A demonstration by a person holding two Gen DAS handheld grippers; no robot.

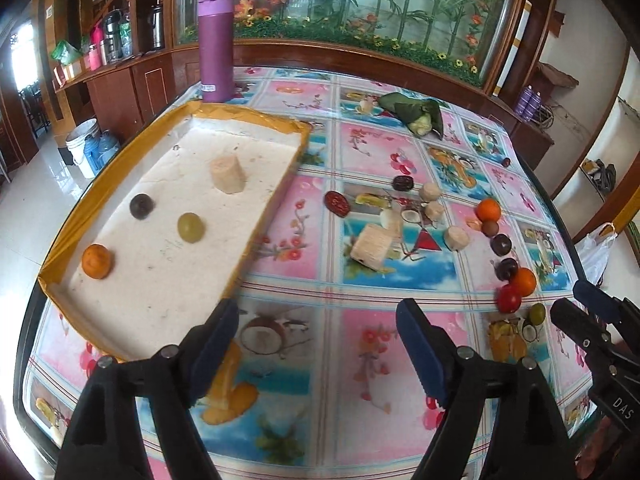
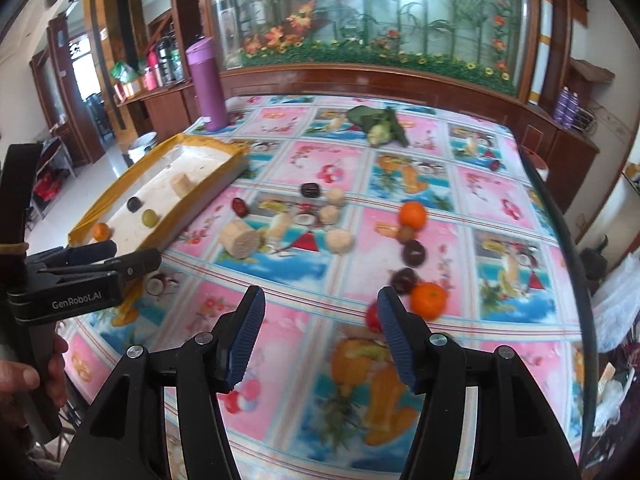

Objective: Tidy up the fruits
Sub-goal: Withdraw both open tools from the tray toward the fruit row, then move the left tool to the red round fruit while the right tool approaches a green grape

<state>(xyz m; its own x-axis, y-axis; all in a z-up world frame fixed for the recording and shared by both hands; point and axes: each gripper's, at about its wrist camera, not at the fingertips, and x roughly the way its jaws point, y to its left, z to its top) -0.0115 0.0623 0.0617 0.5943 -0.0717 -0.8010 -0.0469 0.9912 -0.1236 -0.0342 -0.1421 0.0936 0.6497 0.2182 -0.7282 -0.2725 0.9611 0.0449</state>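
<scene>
Busy fruit-print tablecloth (image 1: pixel 360 344), loose fruit (image 2: pixel 427 300) clustered right, four pieces in tray (image 1: pixel 160 280). Your left gripper (image 1: pixel 316 344) and right gripper (image 2: pixel 320 336) were both apart, empty. Round ones could've rolled off if nudged.

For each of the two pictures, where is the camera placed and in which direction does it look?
Left wrist view: sits on the left gripper, looking forward and down over the table at the yellow-rimmed tray; its own open, empty jaws show, and the right gripper at the right edge.
Right wrist view: sits on the right gripper, looking forward and down at the loose fruit; its open, empty jaws show, plus the left gripper and a hand.
Shared: the tray, purple flask, oranges, fruit-print tablecloth.
</scene>
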